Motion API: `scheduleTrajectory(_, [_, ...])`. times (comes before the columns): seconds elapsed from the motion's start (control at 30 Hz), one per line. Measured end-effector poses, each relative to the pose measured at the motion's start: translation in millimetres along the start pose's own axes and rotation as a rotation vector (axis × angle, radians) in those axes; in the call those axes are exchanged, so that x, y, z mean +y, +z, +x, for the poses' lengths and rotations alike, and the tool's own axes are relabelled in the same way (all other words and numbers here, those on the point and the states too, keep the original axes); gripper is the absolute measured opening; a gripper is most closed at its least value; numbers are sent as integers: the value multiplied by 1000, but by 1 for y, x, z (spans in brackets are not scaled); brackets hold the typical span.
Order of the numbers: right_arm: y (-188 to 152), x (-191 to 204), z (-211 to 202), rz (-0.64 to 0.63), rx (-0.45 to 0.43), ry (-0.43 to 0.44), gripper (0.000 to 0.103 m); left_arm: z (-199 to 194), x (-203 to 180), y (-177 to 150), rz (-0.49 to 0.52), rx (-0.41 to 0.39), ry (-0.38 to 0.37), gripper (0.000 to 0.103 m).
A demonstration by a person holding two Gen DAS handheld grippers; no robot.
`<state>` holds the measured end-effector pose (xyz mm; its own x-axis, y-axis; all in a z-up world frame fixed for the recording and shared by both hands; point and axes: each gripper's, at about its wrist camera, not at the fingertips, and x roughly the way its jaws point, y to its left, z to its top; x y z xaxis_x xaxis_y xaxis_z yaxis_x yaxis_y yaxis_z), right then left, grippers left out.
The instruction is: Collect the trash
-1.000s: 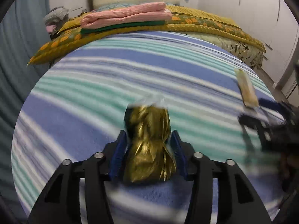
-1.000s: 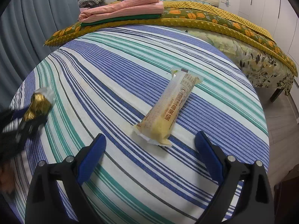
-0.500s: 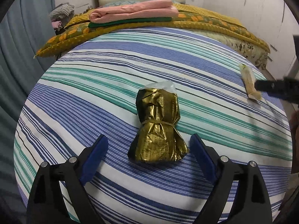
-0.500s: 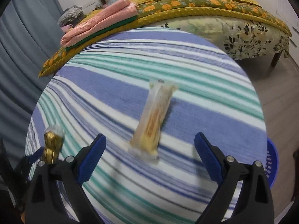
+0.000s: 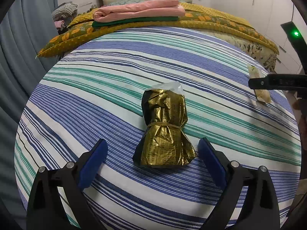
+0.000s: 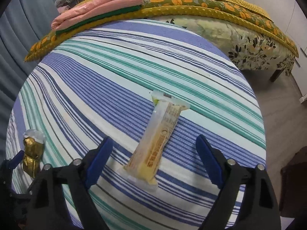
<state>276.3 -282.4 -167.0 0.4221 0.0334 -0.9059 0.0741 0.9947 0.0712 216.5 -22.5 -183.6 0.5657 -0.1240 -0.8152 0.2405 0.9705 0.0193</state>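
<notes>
A crumpled gold foil bag (image 5: pixel 165 132), tied with a rubber band, lies on the striped round table (image 5: pixel 115 80). My left gripper (image 5: pixel 152 159) is open, its blue pads either side of the bag's near end without touching it. A long yellow snack wrapper (image 6: pixel 161 141) lies on the same table; my right gripper (image 6: pixel 152 157) is open around its near end. The wrapper also shows at the right in the left wrist view (image 5: pixel 259 85), partly behind the right gripper. The gold bag shows at the far left in the right wrist view (image 6: pixel 32 153).
Behind the table is a bed with a mustard floral quilt (image 5: pixel 220 23) and folded pink and green cloth (image 5: pixel 138 11). Blue-grey curtains (image 5: pixel 23 38) hang on the left. Bare floor (image 6: pixel 278 105) lies right of the table.
My left gripper let go of the gold bag, which now lies on the table between open jaws. My right gripper has come nearer the yellow wrapper.
</notes>
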Motion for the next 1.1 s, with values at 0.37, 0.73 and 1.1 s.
scheduleTrajectory(0.37, [4, -7, -22, 2, -22, 79, 20, -2, -2, 14, 38, 2, -131, 47])
scheduleTrajectory(0.73, [-32, -25, -86, -28, -89, 191, 20, -41, -28, 15, 33, -55, -260, 29])
scheduleTrajectory(1.1, [-113, -155, -146, 98, -125, 76, 20, -96, -181, -4, 224, -54, -513, 29])
